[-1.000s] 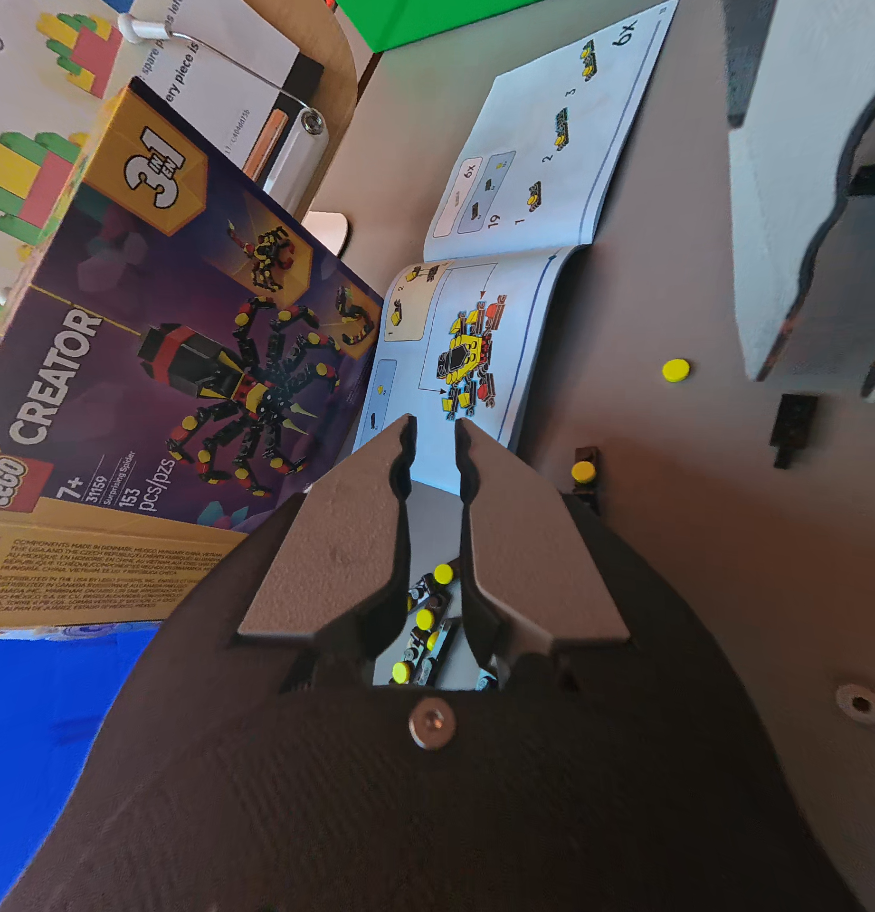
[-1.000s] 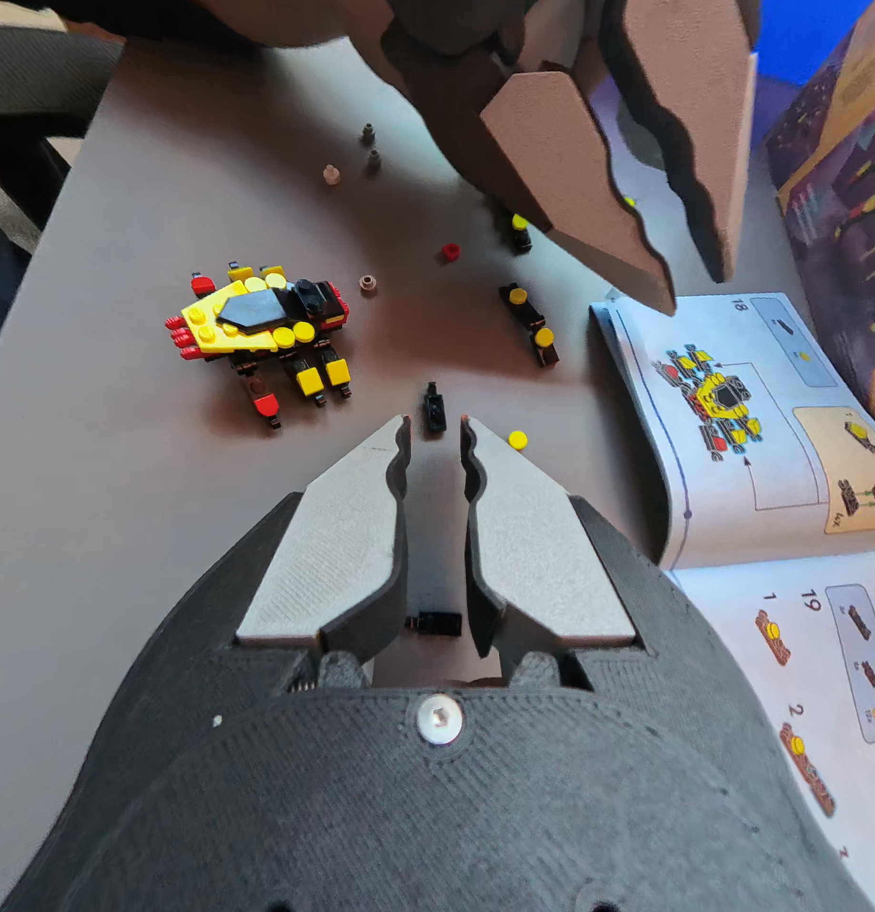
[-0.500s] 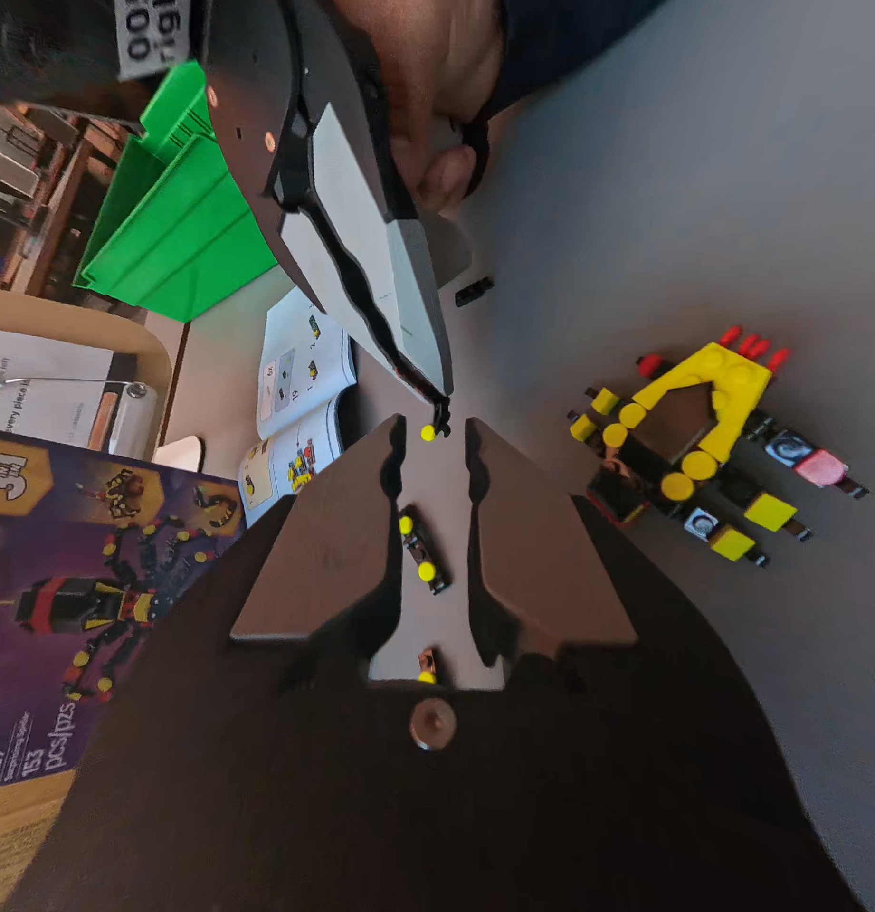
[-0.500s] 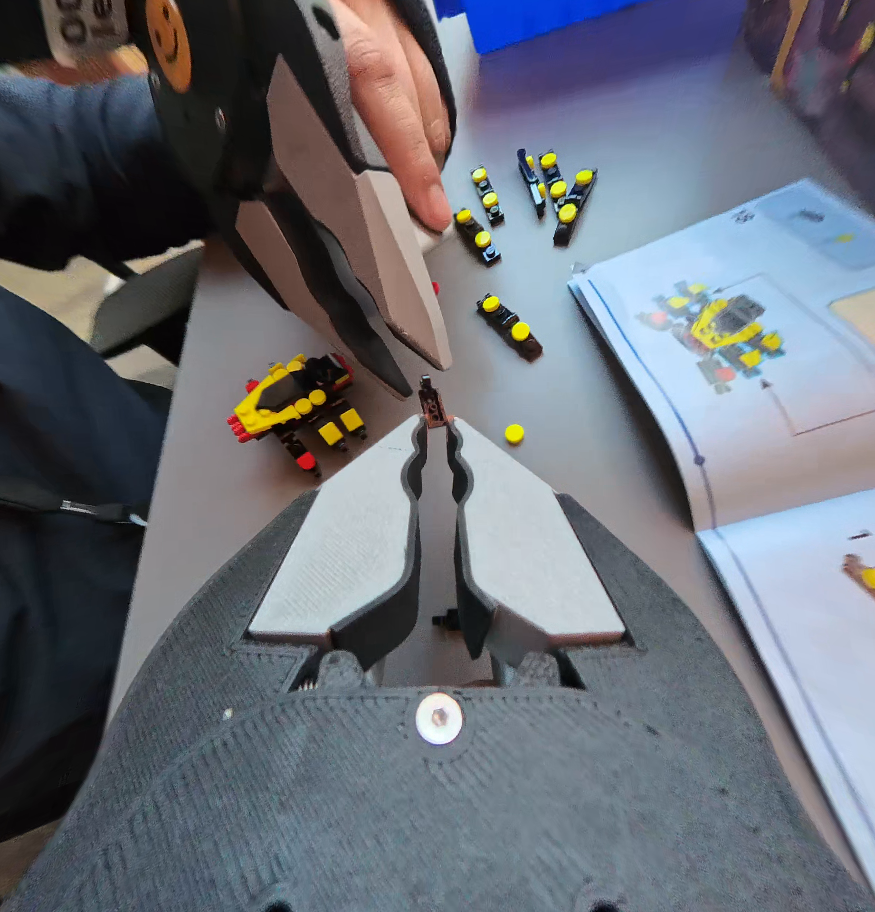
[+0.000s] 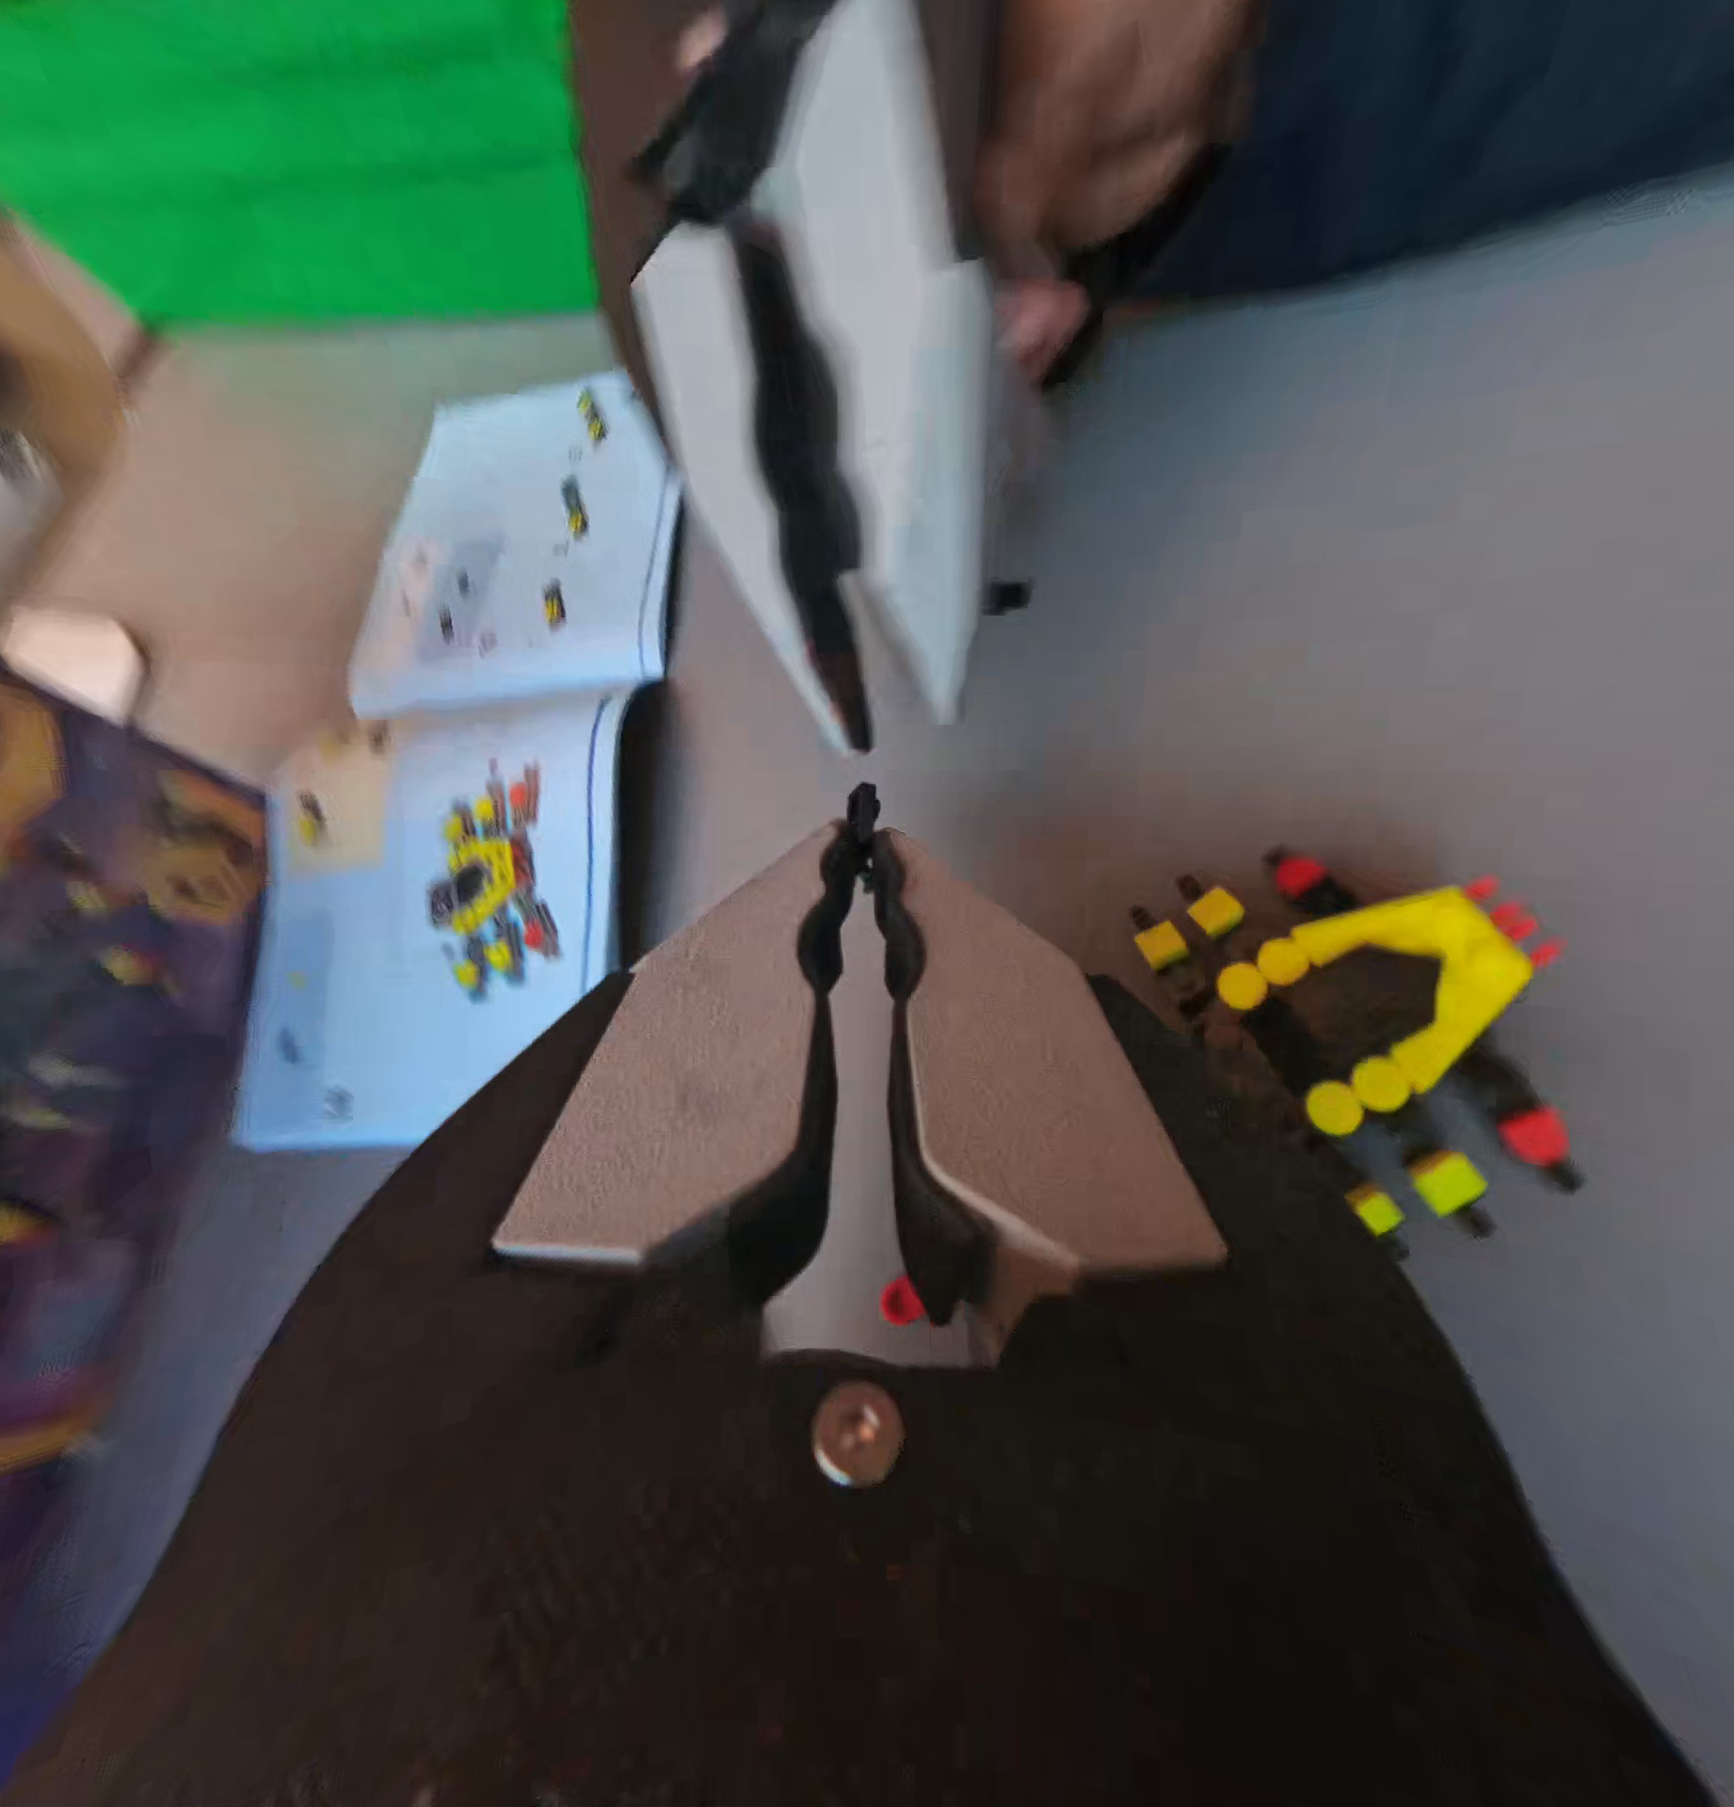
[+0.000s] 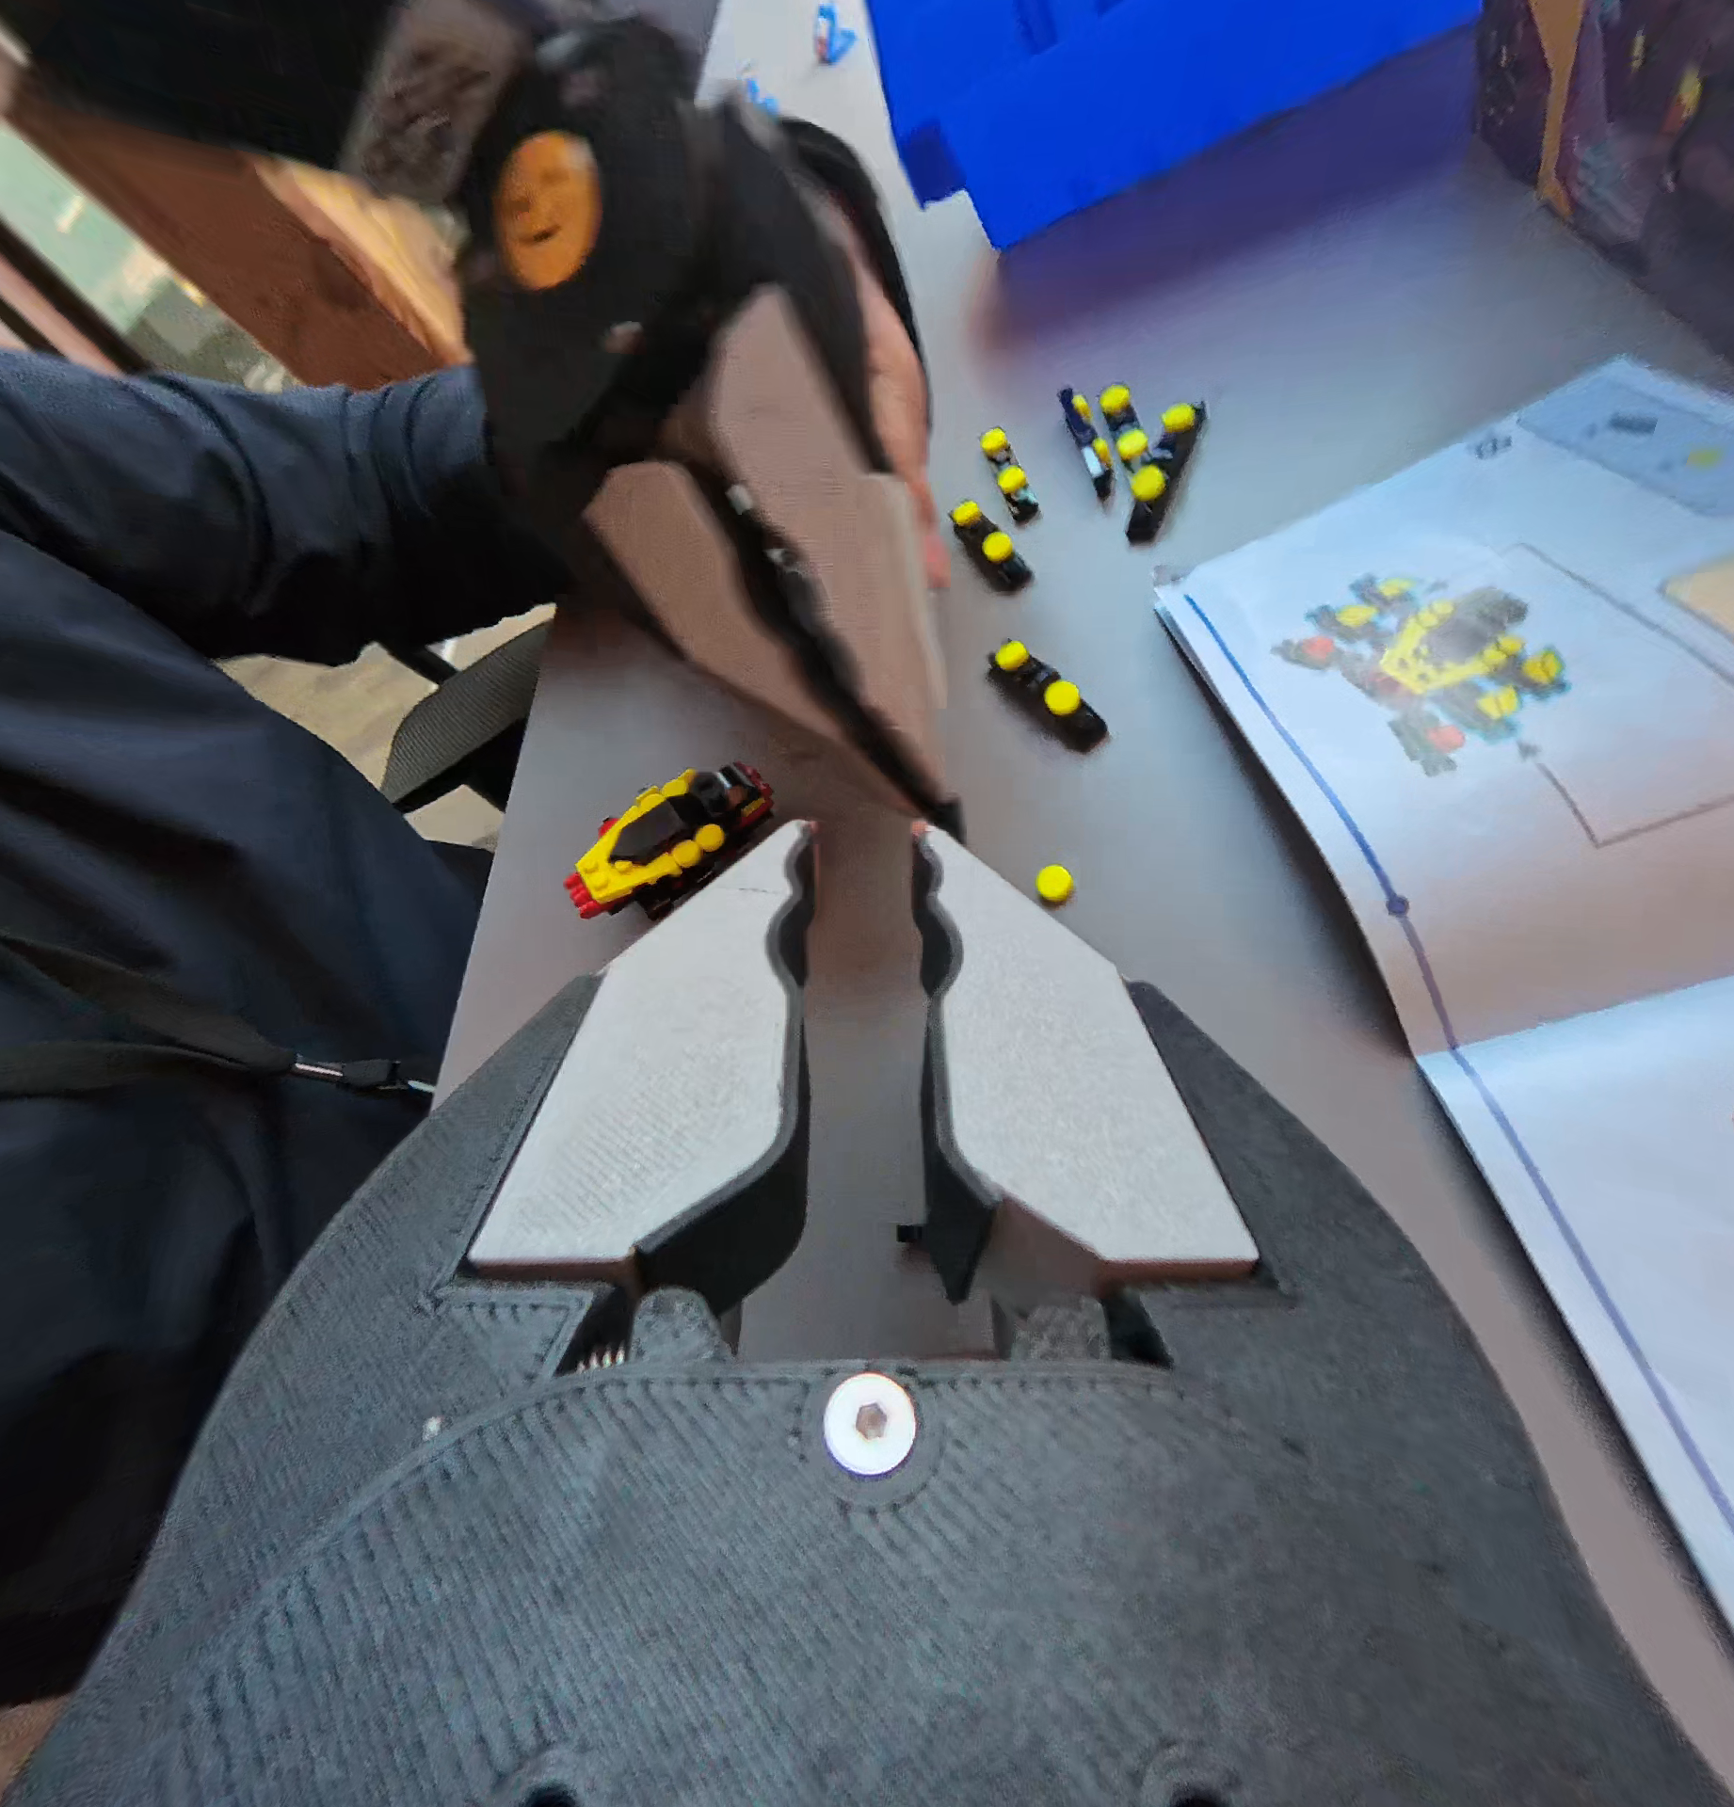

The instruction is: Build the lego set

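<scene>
My left gripper (image 5: 861, 843) is shut on a small black lego piece (image 5: 861, 807) that sticks out past its tips. My right gripper (image 6: 863, 833) is open and empty, tips just in front of the left gripper's tips (image 6: 927, 797), where the black piece (image 6: 947, 817) shows. In the left wrist view the right gripper (image 5: 892, 719) hangs just above the piece. The yellow, black and red partial model (image 6: 667, 841) lies on the table left of the tips; it also shows in the left wrist view (image 5: 1381, 988).
Several black leg pieces with yellow studs (image 6: 1044, 696) and a loose yellow stud (image 6: 1054, 883) lie near the open instruction booklet (image 6: 1479, 782). A red stud (image 5: 900, 1299) lies under my left fingers. Lego box (image 5: 81, 978), blue bin (image 6: 1137, 98), green bin (image 5: 257, 147) and the person's sleeve (image 6: 159, 684) surround the table.
The right gripper, which held the black piece half a second ago, has opened. The left gripper has closed on that piece. Both views have shifted and are blurred by motion.
</scene>
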`<state>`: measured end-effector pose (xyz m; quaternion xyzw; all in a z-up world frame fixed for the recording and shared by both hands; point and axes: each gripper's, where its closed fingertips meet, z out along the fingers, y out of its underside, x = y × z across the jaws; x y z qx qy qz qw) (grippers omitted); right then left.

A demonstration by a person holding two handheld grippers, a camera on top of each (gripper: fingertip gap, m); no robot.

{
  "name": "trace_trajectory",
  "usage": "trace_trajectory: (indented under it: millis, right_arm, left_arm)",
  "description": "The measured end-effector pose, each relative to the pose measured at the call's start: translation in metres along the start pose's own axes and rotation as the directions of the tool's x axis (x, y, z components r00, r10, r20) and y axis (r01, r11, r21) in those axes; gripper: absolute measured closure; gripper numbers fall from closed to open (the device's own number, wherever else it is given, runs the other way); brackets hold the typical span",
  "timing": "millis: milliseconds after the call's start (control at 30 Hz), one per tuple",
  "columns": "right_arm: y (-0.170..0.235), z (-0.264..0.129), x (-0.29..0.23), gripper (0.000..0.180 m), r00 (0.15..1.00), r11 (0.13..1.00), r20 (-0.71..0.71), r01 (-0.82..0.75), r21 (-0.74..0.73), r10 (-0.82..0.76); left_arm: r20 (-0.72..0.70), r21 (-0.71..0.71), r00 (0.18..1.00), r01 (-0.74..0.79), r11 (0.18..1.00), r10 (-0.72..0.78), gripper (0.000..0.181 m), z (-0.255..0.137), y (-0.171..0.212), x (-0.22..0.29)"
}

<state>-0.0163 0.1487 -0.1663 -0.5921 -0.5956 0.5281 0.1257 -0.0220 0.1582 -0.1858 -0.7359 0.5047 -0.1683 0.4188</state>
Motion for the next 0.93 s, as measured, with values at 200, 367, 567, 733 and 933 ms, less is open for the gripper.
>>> trace_trajectory:
  millis: [200, 367, 567, 733, 933]
  right_arm:
    - [-0.011, -0.001, 0.007, 0.153, 0.852, 0.909, -0.318, 0.404, -0.103, -0.415]
    - [-0.002, 0.011, -0.001, 0.156, 0.655, 0.748, -0.361, 0.594, -0.297, -0.664]
    - [-0.006, 0.011, -0.002, 0.169, 0.574, 0.692, -0.391, 0.641, -0.331, -0.719]
    - [-0.009, 0.009, -0.003, 0.173, 0.500, 0.640, -0.411, 0.674, -0.369, -0.763]
    - [0.019, 0.015, 0.008, 0.174, 0.761, 0.813, -0.310, 0.465, -0.351, -0.570]
  left_arm:
    - [-0.398, 0.011, 0.731, 0.608, 0.794, -0.554, 0.181, -0.013, -0.015, 0.010]
    - [-0.544, -0.012, 0.566, 0.733, 0.680, -0.620, 0.181, -0.020, -0.023, 0.011]
    - [-0.606, -0.040, 0.473, 0.785, 0.618, -0.640, 0.181, -0.023, -0.025, 0.010]
    - [-0.622, -0.043, 0.451, 0.797, 0.602, -0.641, 0.181, -0.025, -0.027, 0.009]
    - [-0.429, 0.024, 0.707, 0.631, 0.775, -0.562, 0.176, -0.024, -0.015, 0.000]
